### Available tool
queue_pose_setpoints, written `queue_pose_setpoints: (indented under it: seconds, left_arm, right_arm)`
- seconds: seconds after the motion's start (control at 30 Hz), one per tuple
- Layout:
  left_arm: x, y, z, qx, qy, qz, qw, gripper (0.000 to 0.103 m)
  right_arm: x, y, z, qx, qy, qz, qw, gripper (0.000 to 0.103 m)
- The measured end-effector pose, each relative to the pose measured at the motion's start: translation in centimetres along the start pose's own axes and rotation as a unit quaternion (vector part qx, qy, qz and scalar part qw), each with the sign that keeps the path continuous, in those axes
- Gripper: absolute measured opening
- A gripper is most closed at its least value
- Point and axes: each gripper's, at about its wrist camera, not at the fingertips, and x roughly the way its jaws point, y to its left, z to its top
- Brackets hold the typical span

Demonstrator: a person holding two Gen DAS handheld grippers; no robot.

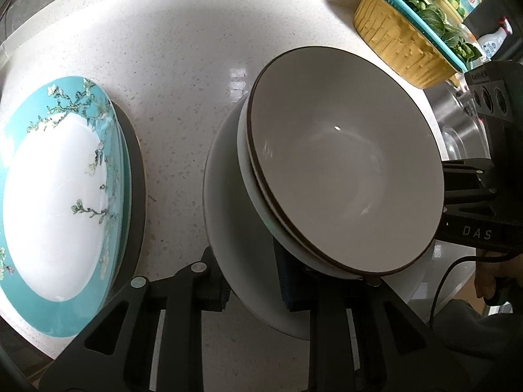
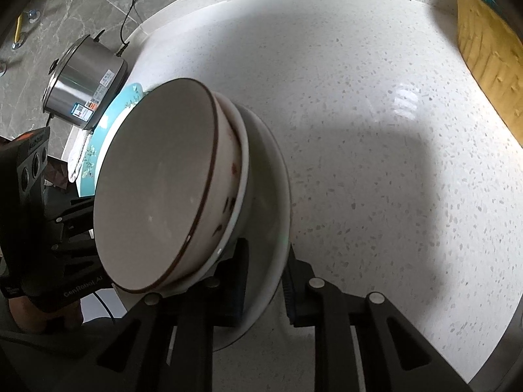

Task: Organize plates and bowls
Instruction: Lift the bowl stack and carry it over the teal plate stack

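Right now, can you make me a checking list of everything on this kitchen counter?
Surface: white speckled counter, dry-looking.
Job's things: brown-rimmed bowls stacked on a white plate; teal flowered plate beside them.
Clutter: yellow basket with greens; steel cooker.
Grippers: left gripper and right gripper, fingers on the white plate's rim at opposite sides.
Cables: black cord from the cooker.
Surroundings: sink, grey floor.

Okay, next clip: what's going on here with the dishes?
A person has a handheld gripper in each hand, and both are clamped on opposite edges of one white plate. The left gripper grips one rim, the right gripper the other. The plate carries nested brown-rimmed bowls. A teal floral plate sits on the speckled counter beside it.
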Motion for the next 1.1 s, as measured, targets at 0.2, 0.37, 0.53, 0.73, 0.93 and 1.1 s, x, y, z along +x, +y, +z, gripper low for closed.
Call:
queue_pose_setpoints:
  seconds: [0.2,0.37,0.53,0.73,0.93,1.1]
  left_arm:
    - [-2.0,-0.4,-0.3,0.003,-0.014,0.002,0.9999,0.020]
    - [-4.0,-0.1,-0.6,0.000,-0.020,-0.006,0.9998,0.020]
    - [-6.3,0.6,-1.2,-0.002,-0.027,-0.010,0.9996,0.020]
    - [-9.5,3.1,-1.7,-0.022,-0.039,-0.003,0.9990,0.020]
    - [-12.3,6.8,-2.5,-0.050,-0.051,0.006,0.9974,0.019]
    - [-14.6,10.8,-2.7,-0.071,-0.059,0.010,0.9957,0.018]
  right_arm:
    - [-1.3,0.6,-0.2,-0.001,-0.006,0.000,1.000,0.021]
    - [-3.0,1.5,0.0,-0.006,-0.017,-0.003,1.000,0.021]
    - [-4.4,2.9,0.2,-0.017,-0.025,-0.003,1.000,0.021]
    - [-4.6,5.7,1.5,-0.035,-0.025,0.004,0.999,0.021]
    - [-3.8,9.5,3.7,-0.061,-0.019,0.015,0.998,0.021]
    - [-3.0,12.5,5.3,-0.081,-0.012,0.022,0.996,0.021]
